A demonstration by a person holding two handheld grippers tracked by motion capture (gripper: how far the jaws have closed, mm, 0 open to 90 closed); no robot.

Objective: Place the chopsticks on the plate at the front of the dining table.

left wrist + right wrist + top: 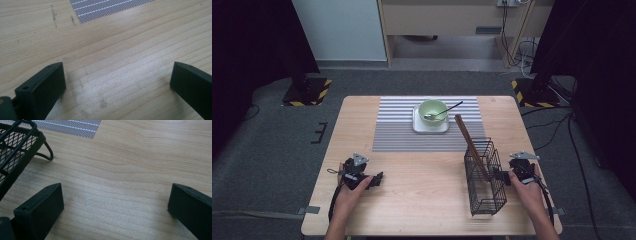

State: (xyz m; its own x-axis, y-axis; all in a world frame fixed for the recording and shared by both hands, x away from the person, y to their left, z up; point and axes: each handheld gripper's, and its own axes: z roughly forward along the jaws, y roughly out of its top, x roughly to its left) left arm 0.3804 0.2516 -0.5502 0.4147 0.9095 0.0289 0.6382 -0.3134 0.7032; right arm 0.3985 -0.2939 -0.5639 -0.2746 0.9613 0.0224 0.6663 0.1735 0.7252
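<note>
A wooden bench (422, 190) seen from above, with a person's forearms entering at the bottom of the frame. At lower left, the left tool (374, 180) rests low over bare wood, its jaws spread apart with nothing between them; the left gripper view shows the same gap over plain grain (117, 75). At lower right, the right tool (501, 176) sits just beside a tall black wire basket (484, 187), also with jaws wide apart and empty. In the right gripper view, the basket's rim and a wire foot (20, 147) fill the upper left corner.

A pair of brown chopsticks (468, 140) leans inside the basket, tips pointing toward the upper centre of the frame. Beyond, on a grey striped mat (397, 130), a green bowl (432, 110) stands on a white square plate (418, 127), a spoon (443, 111) resting in it.

Likely risks: the basket looks light and top-heavy, so a sideways nudge from the right tool could tip it. The slanted chopsticks could slide or roll out, perhaps toward the bowl.
</note>
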